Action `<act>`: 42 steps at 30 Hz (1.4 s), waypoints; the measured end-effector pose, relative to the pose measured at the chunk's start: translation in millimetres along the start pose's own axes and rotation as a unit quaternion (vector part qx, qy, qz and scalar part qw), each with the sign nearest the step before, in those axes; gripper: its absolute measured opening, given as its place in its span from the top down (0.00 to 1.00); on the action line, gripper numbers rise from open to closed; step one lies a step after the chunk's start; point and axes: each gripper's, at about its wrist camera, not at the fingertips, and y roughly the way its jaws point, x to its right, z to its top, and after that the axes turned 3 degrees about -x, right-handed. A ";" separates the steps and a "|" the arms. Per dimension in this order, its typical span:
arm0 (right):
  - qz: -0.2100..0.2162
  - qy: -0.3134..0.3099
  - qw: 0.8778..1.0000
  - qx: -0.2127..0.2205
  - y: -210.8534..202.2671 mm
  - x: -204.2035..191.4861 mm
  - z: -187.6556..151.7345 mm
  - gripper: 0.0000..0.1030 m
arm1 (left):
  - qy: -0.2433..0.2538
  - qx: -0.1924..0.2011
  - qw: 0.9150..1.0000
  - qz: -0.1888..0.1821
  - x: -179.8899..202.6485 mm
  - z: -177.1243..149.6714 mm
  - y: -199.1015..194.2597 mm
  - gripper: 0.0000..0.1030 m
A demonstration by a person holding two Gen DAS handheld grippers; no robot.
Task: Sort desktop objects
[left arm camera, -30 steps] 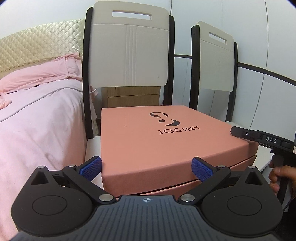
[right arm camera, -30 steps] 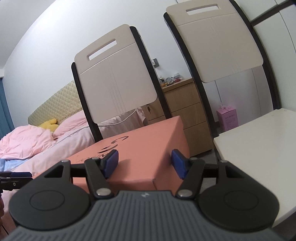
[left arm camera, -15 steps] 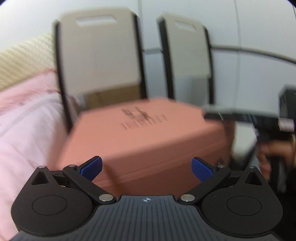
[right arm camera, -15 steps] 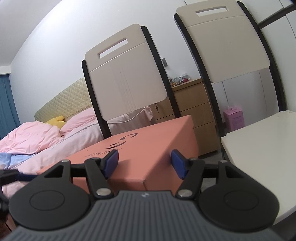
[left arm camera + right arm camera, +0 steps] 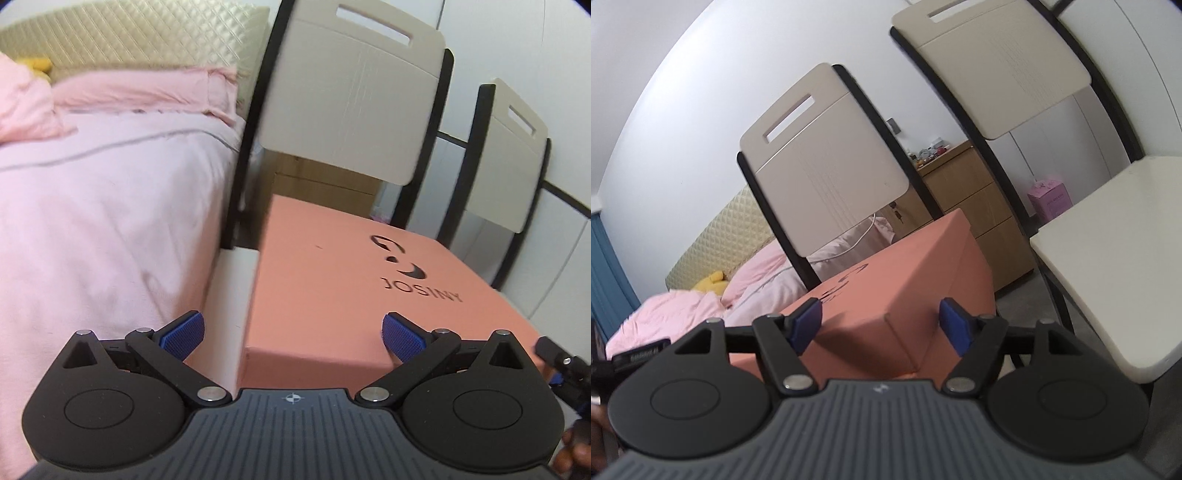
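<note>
A salmon-pink JOSINY box [image 5: 351,288] lies flat on a white chair seat [image 5: 232,280]. My left gripper [image 5: 293,332] is open and empty, its blue pads astride the box's near left corner. In the right wrist view the same box [image 5: 905,288] shows corner-on, and my right gripper [image 5: 881,325] is open and empty, its pads on either side of the box's near right corner. The right gripper's tip also shows at the left wrist view's right edge [image 5: 557,360].
Two beige chair backs [image 5: 351,96] [image 5: 513,147] stand behind the box. A bed with pink bedding [image 5: 92,206] is at the left. A second white chair seat [image 5: 1115,251] is at the right. A wooden drawer unit [image 5: 964,199] stands against the far wall.
My left gripper has swung left and now looks down over the box's left corner, with more of the bed in view. My right gripper has come closer to the box's right corner. Both stay open.
</note>
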 end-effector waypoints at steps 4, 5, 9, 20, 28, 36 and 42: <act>0.006 -0.001 1.000 -0.010 0.3 -0.7 3.2 0.31 | 0.002 -0.013 1.000 -0.019 2.1 -1.4 0.3 0.00; 0.008 -0.002 1.000 -0.012 0.0 -0.5 3.6 0.31 | 0.004 -0.014 1.000 -0.018 2.9 -2.1 0.1 0.00; 0.014 -0.008 1.000 -0.013 -3.3 -0.9 3.6 0.32 | 0.013 -0.019 1.000 -0.015 5.8 -4.8 -0.6 0.00; 0.005 -0.034 0.999 -0.030 -6.3 -0.8 0.4 0.32 | 0.038 -0.030 0.999 -0.006 13.8 -12.3 -2.6 0.00; -0.027 -0.041 0.998 -0.030 6.9 1.0 -1.0 0.32 | 0.067 -0.027 0.997 -0.001 23.8 -14.8 9.5 0.00; -0.067 -0.058 0.996 -0.031 42.3 10.1 8.0 0.32 | 0.074 -0.022 0.997 0.012 31.3 -14.4 34.0 0.00; -0.081 -0.092 0.992 -0.024 55.6 6.8 10.9 0.32 | 0.073 -0.011 0.997 0.023 33.5 -15.6 30.3 0.00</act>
